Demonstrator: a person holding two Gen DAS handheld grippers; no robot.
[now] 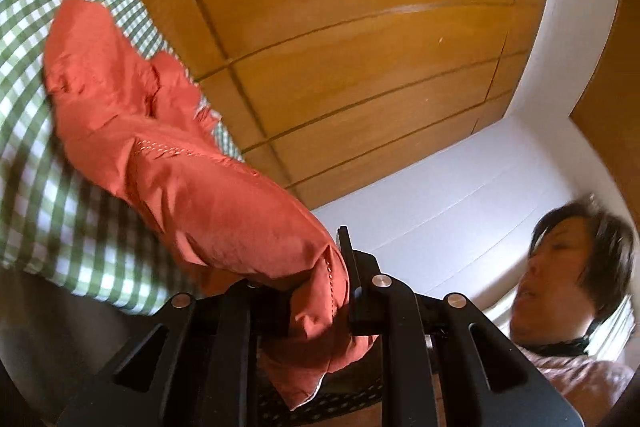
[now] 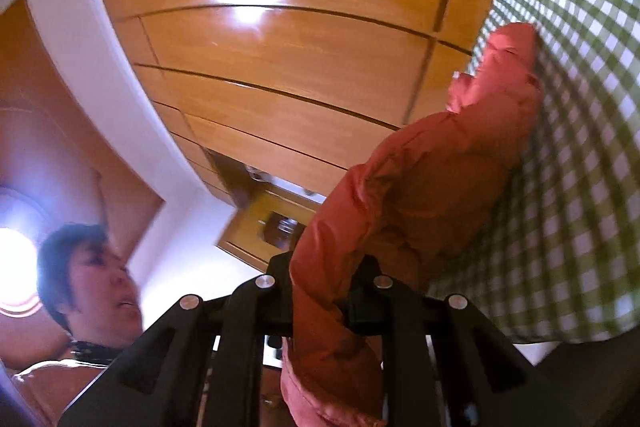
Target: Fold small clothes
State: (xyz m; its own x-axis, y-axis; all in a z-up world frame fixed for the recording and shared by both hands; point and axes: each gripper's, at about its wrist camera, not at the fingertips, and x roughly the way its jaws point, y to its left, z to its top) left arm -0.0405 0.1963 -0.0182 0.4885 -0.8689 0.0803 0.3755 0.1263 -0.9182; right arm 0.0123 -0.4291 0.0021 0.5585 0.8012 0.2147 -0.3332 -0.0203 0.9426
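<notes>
Both tongs are pinching the same orange-red garment [image 1: 172, 163]: the left tongs [image 1: 316, 299] clamp a bunched edge of it, and the right tongs [image 2: 320, 303] grip another bunched part [image 2: 420, 195]. The cloth is lifted clear between them, its far end trailing toward the green-checked bedding [image 1: 60, 75] behind. It looks thin, light and limp, creasing freely, so it should drape and sag rather than hold shape. Stitched hems and corners seem the firmest places to hold.
</notes>
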